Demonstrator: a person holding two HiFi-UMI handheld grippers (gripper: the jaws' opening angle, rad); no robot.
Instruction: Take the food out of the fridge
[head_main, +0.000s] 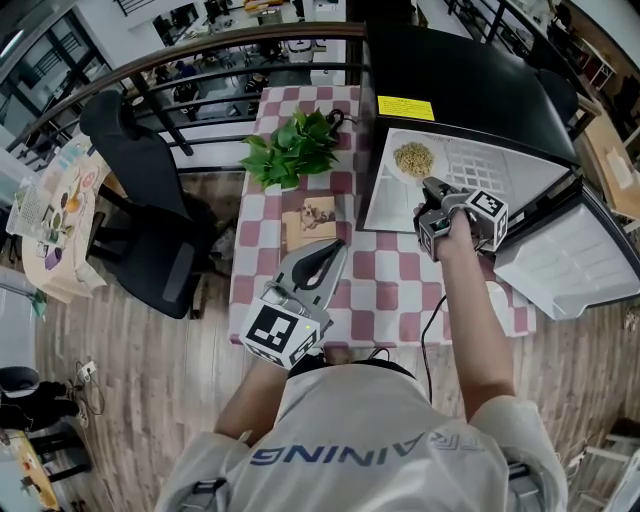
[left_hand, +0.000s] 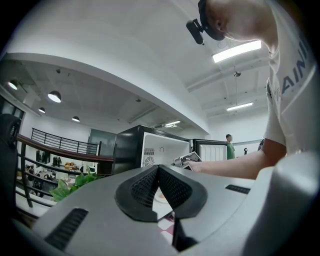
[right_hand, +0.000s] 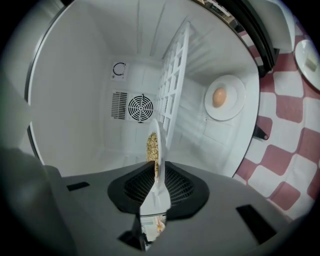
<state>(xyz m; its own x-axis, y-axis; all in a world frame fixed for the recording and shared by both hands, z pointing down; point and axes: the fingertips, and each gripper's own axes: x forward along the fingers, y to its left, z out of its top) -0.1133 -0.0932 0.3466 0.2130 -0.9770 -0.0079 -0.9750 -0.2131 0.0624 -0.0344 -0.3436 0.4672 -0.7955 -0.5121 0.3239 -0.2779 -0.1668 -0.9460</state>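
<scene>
A small black fridge (head_main: 450, 80) stands open on the checked table (head_main: 385, 290). A white plate of noodles (head_main: 412, 160) rests on its wire shelf (head_main: 490, 170). My right gripper (head_main: 430, 187) reaches in at the plate's near rim. In the right gripper view the plate (right_hand: 157, 131) shows edge-on, its rim lying between the slightly parted pads of the right gripper (right_hand: 156, 167); I see no squeeze on it. A second plate holding an egg (right_hand: 219, 97) lies lower inside. My left gripper (head_main: 338, 245) hovers shut and empty over the table, as the left gripper view (left_hand: 158, 167) confirms.
The fridge door (head_main: 570, 270) hangs open at the right. A potted green plant (head_main: 293, 145) and a small picture card (head_main: 308, 222) sit on the table's left half. A black office chair (head_main: 150, 220) stands left of the table, and a railing runs behind.
</scene>
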